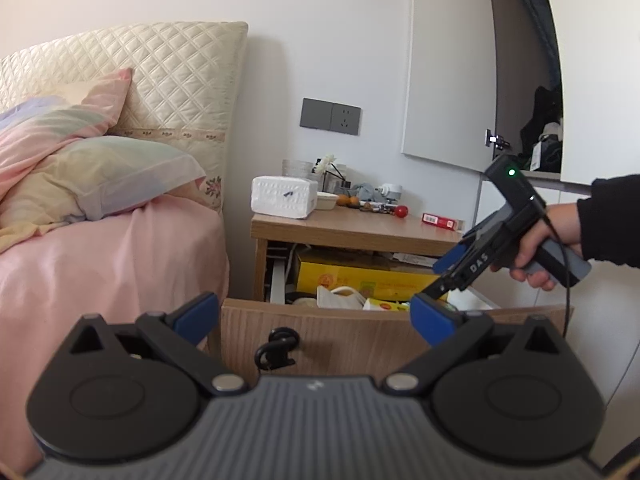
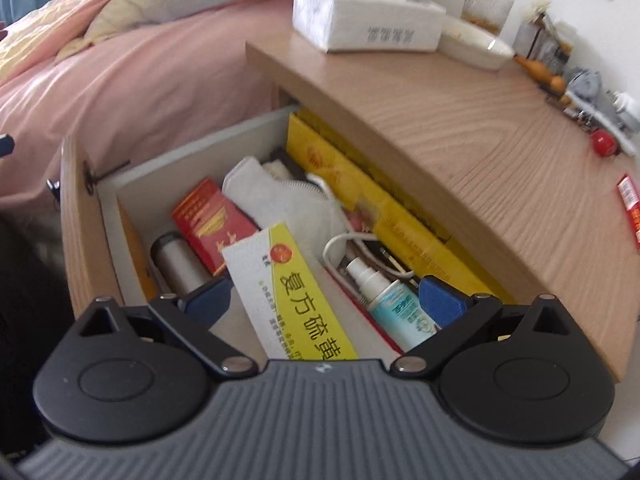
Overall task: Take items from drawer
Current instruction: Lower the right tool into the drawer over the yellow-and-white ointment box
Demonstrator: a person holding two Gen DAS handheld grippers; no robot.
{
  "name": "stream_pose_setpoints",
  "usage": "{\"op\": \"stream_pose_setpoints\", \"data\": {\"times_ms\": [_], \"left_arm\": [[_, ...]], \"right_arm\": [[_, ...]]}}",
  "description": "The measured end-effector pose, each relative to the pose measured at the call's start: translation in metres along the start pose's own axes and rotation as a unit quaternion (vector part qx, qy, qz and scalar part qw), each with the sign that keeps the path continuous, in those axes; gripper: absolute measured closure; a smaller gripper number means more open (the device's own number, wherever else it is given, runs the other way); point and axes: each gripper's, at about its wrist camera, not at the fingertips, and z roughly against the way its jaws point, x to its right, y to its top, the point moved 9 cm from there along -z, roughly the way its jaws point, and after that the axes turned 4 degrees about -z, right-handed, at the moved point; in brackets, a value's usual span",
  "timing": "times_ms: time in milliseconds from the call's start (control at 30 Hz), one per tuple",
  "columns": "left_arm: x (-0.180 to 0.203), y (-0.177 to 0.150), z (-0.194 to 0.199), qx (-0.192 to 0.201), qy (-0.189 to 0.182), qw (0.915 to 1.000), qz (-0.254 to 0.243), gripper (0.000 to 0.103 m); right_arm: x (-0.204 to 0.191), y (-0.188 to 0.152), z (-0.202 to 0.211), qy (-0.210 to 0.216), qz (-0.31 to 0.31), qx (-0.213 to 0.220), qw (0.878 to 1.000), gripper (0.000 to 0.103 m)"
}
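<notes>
Your open drawer (image 2: 80, 216) holds 1 white-yellow box (image 2: 296, 292), 1 red box (image 2: 210, 224), 1 face mask (image 2: 288, 200), 1 spray bottle (image 2: 390, 300), 1 steel flask (image 2: 176, 264); bench (image 2: 460, 120) above: 1 tissue pack (image 2: 368, 16), 1 red ball (image 2: 603, 143).

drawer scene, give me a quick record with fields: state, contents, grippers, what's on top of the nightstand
drawer: pulled open, front panel toward the left camera
contents: white and yellow box, red box, face mask, spray bottle, metal cylinder, long yellow box
right hand-held gripper: open, straddling the white and yellow box, not closed on it
left hand-held gripper: open, empty, in front of the drawer
nightstand top: tissue pack, red ball, small clutter
</notes>
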Motion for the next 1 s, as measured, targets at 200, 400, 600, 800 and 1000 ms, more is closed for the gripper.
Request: {"op": "stream_pose_setpoints", "data": {"times_ms": [200,400,600,800,1000], "left_arm": [[0.000,-0.001,0.000,-0.002,0.000,1.0000,0.001,0.000],[0.000,-0.002,-0.001,-0.003,0.000,1.0000,0.001,0.000],[0.001,-0.002,-0.002,-0.006,-0.001,1.0000,-0.002,0.000],[0.003,-0.003,-0.002,-0.009,-0.003,0.9999,-0.006,0.000],[0.001,-0.003,-0.006,-0.015,-0.005,0.9999,-0.003,0.000]], "right_arm": [[-0.002,-0.006,-0.019,0.019,0.004,-0.019,1.000,0.000],[-0.003,-0.017,-0.038,0.018,0.031,-0.056,0.998,0.000],[0.002,-0.030,-0.051,0.005,0.039,-0.086,0.995,0.001],[0.003,-0.032,-0.048,-0.001,0.049,-0.090,0.995,0.003],[0.000,-0.028,-0.040,-0.009,0.060,-0.084,0.995,0.031]]}}
